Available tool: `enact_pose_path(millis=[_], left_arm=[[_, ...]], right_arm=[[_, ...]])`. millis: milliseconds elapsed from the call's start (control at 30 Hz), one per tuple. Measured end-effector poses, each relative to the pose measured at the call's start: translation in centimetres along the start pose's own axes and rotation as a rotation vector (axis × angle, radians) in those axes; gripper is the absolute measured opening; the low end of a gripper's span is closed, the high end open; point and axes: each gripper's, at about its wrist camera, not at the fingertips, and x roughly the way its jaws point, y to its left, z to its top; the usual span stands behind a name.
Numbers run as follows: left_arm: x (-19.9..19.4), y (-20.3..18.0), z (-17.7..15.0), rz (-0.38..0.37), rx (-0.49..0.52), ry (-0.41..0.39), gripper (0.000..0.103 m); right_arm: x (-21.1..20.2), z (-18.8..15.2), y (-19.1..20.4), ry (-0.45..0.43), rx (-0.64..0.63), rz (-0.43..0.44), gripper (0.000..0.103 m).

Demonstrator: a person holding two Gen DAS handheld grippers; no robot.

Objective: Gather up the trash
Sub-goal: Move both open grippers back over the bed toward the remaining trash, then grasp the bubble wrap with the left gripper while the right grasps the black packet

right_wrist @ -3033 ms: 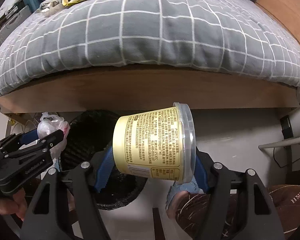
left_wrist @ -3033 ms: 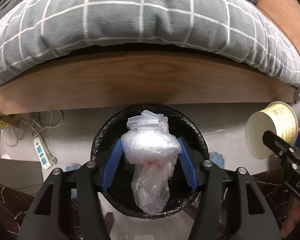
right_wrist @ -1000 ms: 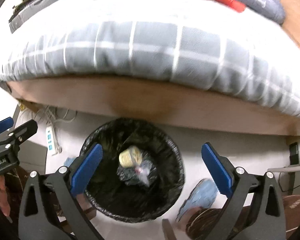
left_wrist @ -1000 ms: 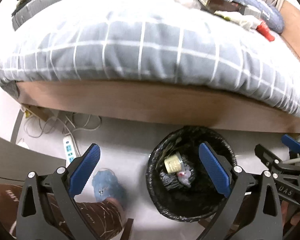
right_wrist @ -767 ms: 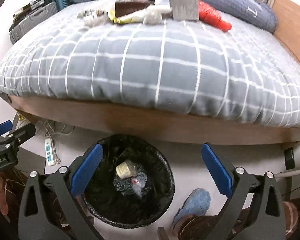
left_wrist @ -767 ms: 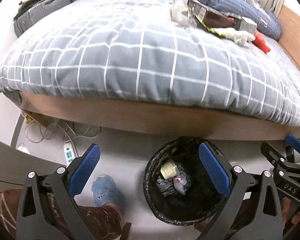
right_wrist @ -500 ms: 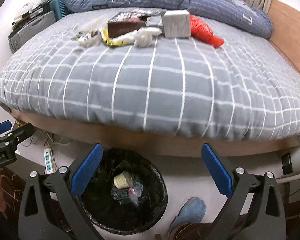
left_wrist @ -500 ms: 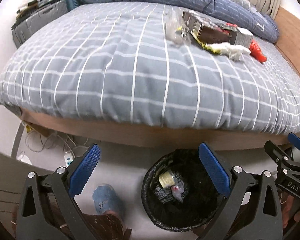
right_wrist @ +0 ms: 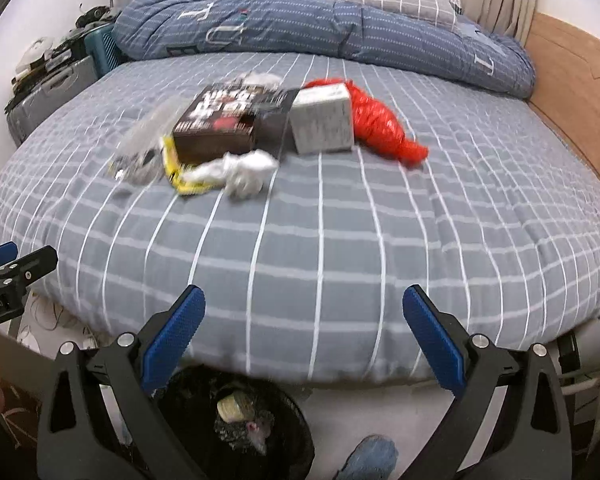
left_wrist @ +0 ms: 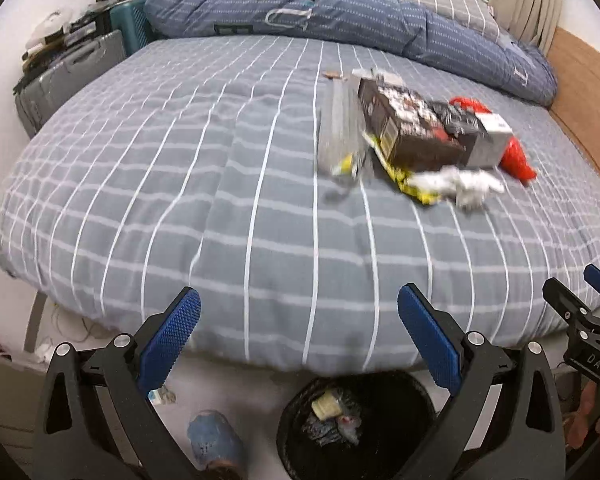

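Observation:
A pile of trash lies on the grey checked bed: a dark brown box (right_wrist: 224,124), a grey box (right_wrist: 323,118), a red bag (right_wrist: 380,124), crumpled white paper (right_wrist: 240,170), a yellow wrapper (right_wrist: 180,176) and a clear wrapper (left_wrist: 340,128). On the floor at the bed's foot stands the black-lined bin (left_wrist: 296,436) holding a yellow cup (left_wrist: 326,405) and a bag. My left gripper (left_wrist: 299,340) is open and empty above the bin. My right gripper (right_wrist: 305,340) is open and empty too.
A blue quilt (right_wrist: 340,24) is heaped at the far side of the bed. Grey cases (left_wrist: 68,76) stand at its left, a wooden panel (right_wrist: 572,80) at its right. Blue slippers (left_wrist: 214,444) and a power strip lie on the floor near the bin.
Both grippers let go of the plastic bag and the yellow cup, which now lie in the bin. Both have since risen, bringing the top of the bed and its trash into view.

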Motion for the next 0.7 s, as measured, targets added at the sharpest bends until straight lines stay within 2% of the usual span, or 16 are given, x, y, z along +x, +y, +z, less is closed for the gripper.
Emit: enact_pose_path(millis=[367, 700], left_arm=[[3.4, -0.8, 8.1, 0.025, 0.015, -0.033, 0.097], [8.3, -2.6, 12.9, 0.030, 0.057, 0.011, 0.097]], right_arm=[[3.4, 7.3, -0.5, -0.034, -0.002, 0.015, 0.094], [7.3, 12.9, -0.3, -0.002, 0.016, 0.050, 0.077]])
